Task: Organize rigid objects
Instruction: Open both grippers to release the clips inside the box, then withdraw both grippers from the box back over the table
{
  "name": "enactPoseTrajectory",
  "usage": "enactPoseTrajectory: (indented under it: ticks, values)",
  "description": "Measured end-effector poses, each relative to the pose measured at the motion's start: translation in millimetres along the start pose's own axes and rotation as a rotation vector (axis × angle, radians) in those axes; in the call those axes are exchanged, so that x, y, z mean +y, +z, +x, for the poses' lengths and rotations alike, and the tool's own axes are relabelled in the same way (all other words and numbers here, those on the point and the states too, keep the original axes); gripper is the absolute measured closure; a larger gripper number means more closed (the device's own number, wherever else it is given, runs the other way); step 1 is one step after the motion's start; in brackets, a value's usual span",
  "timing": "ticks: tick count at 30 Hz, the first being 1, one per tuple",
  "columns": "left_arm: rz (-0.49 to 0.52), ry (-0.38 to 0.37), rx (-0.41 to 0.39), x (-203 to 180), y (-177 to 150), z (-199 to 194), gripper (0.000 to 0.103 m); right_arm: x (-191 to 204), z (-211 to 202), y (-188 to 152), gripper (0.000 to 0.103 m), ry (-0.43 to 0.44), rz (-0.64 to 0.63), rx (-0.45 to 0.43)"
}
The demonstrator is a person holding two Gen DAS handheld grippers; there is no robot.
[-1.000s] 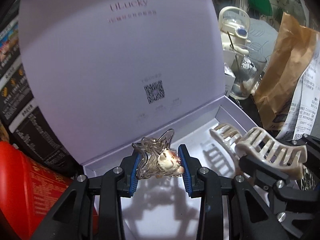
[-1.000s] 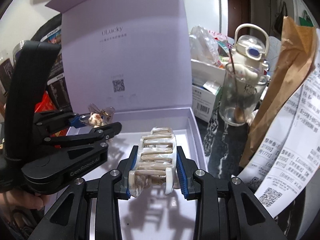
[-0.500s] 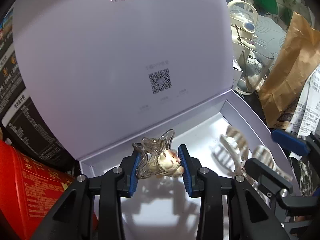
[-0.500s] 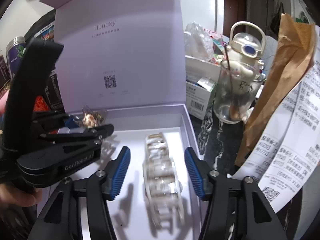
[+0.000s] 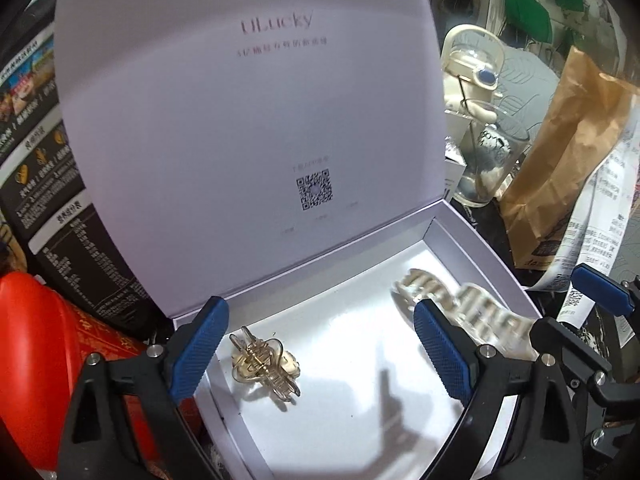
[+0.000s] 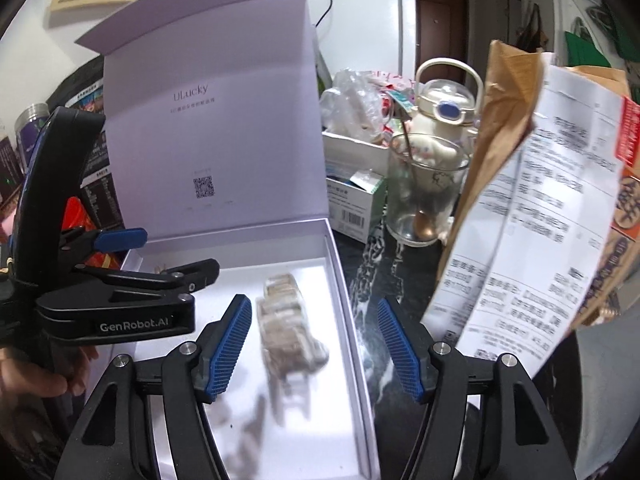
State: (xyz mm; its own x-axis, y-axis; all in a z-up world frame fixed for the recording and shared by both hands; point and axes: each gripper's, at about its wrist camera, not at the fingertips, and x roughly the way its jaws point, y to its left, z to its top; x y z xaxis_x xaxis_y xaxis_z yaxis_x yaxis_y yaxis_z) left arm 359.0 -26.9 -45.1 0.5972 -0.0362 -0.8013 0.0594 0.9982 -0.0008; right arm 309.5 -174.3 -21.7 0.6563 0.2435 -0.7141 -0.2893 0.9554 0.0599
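A lilac gift box (image 5: 460, 236) stands open with its lid upright; it also shows in the right wrist view (image 6: 344, 280). A small clear hair claw with a cream charm (image 5: 266, 364) lies on the box floor at the left. A large cream hair claw (image 5: 460, 308) lies at the right of the box, blurred; it also shows in the right wrist view (image 6: 290, 320). My left gripper (image 5: 320, 348) is open and empty above the small claw. My right gripper (image 6: 314, 348) is open and empty above the large claw.
A glass with a spoon (image 6: 420, 200), a cream bottle (image 6: 444, 112) and small cartons (image 6: 352, 196) stand right of the box. A brown paper bag (image 5: 560, 160) with a long receipt (image 6: 528, 240) is at the right. A red container (image 5: 32, 360) and dark package (image 5: 44, 160) are left.
Both grippers have opened and drawn back. The large claw dropped into the box first, then the small claw; both now lie on the box floor.
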Motion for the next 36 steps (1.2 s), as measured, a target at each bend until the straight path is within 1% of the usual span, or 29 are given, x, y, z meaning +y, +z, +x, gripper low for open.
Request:
enactPoseTrajectory:
  ticks: [7, 10, 14, 17, 19, 23, 26, 32, 36]
  values:
    - [0.0, -0.014, -0.026, -4.1, 0.1, -20.2, 0.008, -5.0, -17.2, -0.7, 0.036, -0.02, 0.004, -0.022]
    - [-0.003, -0.027, -0.037, 1.9, -3.2, -36.1, 0.008, -6.2, -25.3, -1.0, 0.035, -0.021, 0.008, -0.028]
    - [-0.004, -0.024, -0.051, 1.4, -4.0, -49.3, 0.008, -4.9, -37.2, 1.2, 0.035, -0.033, 0.0, -0.047]
    - [-0.007, -0.023, -0.071, 1.0, -4.1, -61.8, 0.008, -3.2, -50.7, 2.8, 0.031, -0.043, -0.005, -0.07]
    - [-0.007, -0.024, -0.085, 0.7, -4.6, -71.4, 0.008, -1.8, -60.3, 3.8, 0.03, -0.047, -0.009, -0.084]
    - [-0.008, -0.029, -0.11, 0.8, -6.6, -91.0, 0.008, 0.7, -77.2, 4.4, 0.023, -0.047, -0.011, -0.102]
    - [-0.006, -0.033, -0.127, -0.6, -9.6, -104.4, 0.008, 1.9, -87.6, 3.0, 0.021, -0.038, -0.004, -0.107]
    - [0.001, -0.033, -0.147, -4.0, -16.9, -126.9, 0.008, 4.0, -110.3, -1.4, 0.016, -0.06, 0.002, -0.123]
    - [0.009, -0.034, -0.181, -6.0, -23.1, -147.1, 0.008, 1.5, -128.6, -4.9, 0.013, -0.076, 0.016, -0.14]
